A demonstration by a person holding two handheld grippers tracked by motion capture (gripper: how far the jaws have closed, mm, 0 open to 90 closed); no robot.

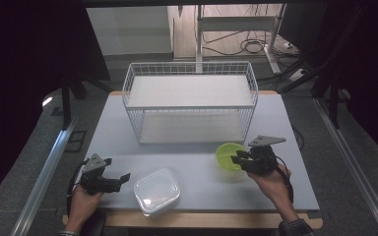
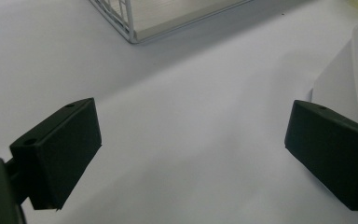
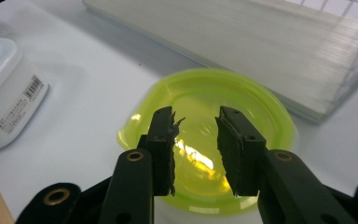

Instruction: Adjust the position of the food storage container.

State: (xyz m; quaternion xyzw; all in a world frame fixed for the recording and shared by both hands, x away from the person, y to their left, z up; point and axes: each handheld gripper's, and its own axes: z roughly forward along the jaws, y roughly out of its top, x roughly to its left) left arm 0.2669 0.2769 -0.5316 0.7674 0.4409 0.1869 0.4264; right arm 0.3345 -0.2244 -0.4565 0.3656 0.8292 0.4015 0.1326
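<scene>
From the high view, the left gripper (image 1: 120, 178) sits low over the white table (image 1: 197, 162) near its front left corner, held in the person's left hand (image 1: 84, 196), with its jaws spread wide and pointing toward the white lidded container (image 1: 157, 191) just beside them. The right gripper (image 1: 235, 159) is held by the right hand (image 1: 271, 181) near the front right, its tips over the near edge of the lime-green bowl (image 1: 228, 155). Beyond both grippers, toward the far side of the table, stands a white wire basket rack (image 1: 191, 101) with two flat shelves.

In the left gripper view, the left gripper (image 2: 193, 140) has its two black jaws far apart with bare table between them and nothing held. The white lidded container (image 2: 354, 70) lies just past the right-hand jaw, very close to it; whether they touch cannot be told. Ahead and to the left is the corner of the wire basket rack (image 2: 135, 23).

In the right gripper view, the right gripper (image 3: 196, 135) has its jaws at a narrow gap, hovering over the inside of the lime-green bowl (image 3: 261, 116), which rests on the table directly under and ahead of the tips. Nothing is pinched between them, and whether they touch the bowl cannot be told. The white lidded container (image 3: 4, 88), with a barcode label on its side, stands well off to the left of the jaws, and the lower shelf of the wire basket rack (image 3: 242, 42) lies just beyond the bowl.
</scene>
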